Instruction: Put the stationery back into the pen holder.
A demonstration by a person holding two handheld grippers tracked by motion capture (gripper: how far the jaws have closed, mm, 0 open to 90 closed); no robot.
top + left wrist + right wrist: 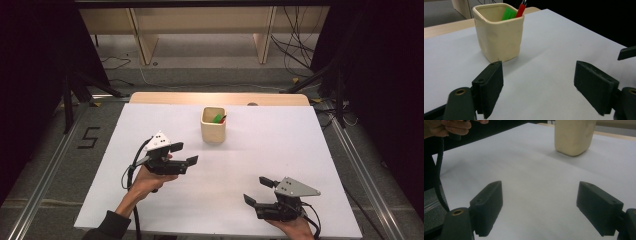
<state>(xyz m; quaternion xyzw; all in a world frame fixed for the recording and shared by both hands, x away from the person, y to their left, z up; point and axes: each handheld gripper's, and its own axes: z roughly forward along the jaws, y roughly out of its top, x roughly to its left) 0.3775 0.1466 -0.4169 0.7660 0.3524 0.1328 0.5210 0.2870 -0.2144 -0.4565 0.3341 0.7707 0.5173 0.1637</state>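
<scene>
Space lies open all round the cream cup (pixel 213 126), which stands on the white table top (pixel 280 150) a little behind its middle, well clear of every edge. In the cup lean a green piece (pixel 508 13) and a red pen (pixel 521 9), both against the far right corner as the high view shows them.

The left gripper (pixel 184 154) hovers just to the left of the cup and nearer the person, jaws spread wide and holding nothing; in the left gripper view the cup sits just beyond its left jaw, apart from it. The right gripper (pixel 259 190) is near the front edge of the table, toward the right corner, jaws also spread wide with nothing between them, and bare surface runs from it to the cup.

Beyond the far edge a strip of pale wood (pixel 220 98) shows, then grey floor with cables (pixel 295 47). On the floor to the left a dark mark reads like the figure 5 (pixel 88 137). No writing can be read on the cup or the grippers.
</scene>
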